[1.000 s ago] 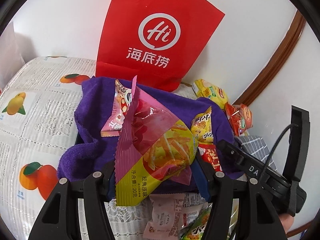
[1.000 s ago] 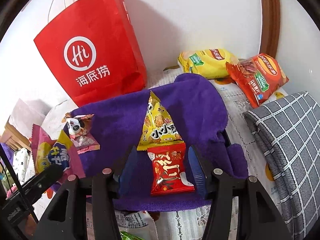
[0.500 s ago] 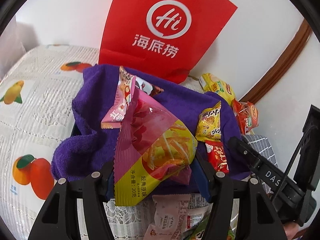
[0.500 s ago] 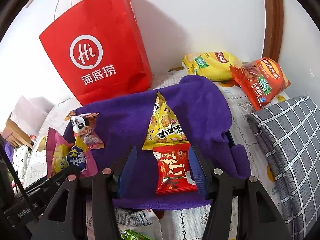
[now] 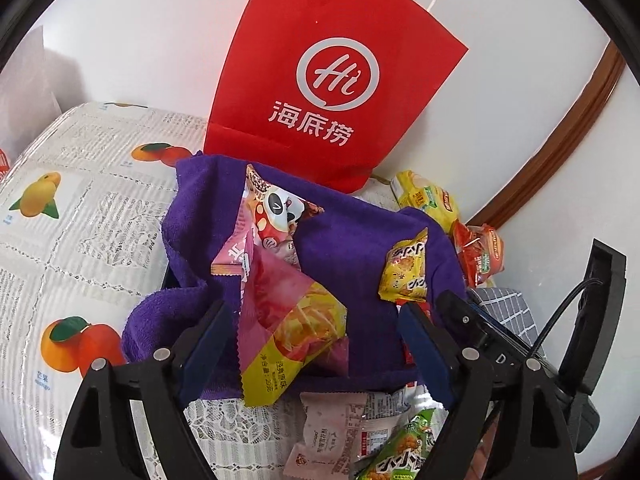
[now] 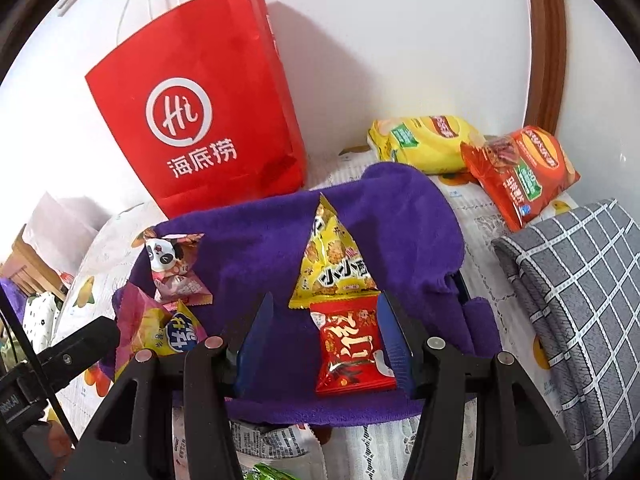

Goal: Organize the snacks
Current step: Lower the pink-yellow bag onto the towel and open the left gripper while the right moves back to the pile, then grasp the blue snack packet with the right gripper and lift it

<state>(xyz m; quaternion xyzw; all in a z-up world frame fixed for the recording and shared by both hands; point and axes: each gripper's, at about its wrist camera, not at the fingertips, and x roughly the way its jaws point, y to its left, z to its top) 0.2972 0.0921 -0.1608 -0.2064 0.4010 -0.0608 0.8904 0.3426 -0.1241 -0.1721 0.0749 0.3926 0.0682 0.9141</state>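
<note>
A purple towel (image 5: 360, 240) (image 6: 248, 240) covers something on the table in front of a red paper bag (image 5: 320, 80) (image 6: 208, 120). On it lie a panda packet (image 5: 276, 216), a yellow packet (image 6: 332, 264) and a red packet (image 6: 352, 344). My left gripper (image 5: 316, 340) is opening. A pink-and-yellow snack bag (image 5: 288, 320) rests on the towel between its blue pads, with a clear gap to the right pad. The right gripper (image 6: 324, 340) stands open around the red packet, which lies flat near the right pad and apart from the left one.
A yellow chips bag (image 6: 424, 140) and an orange-red chips bag (image 6: 520, 172) lie at the back right by the wall. A grey checked cloth (image 6: 580, 280) is on the right. Loose packets (image 5: 332, 428) and a green one (image 5: 400, 452) lie in front of the towel on the fruit-print tablecloth (image 5: 80, 240).
The left jaws have spread wide and let go of the pink-and-yellow bag, which now lies on the towel. The right gripper and the red packet stay as they were.
</note>
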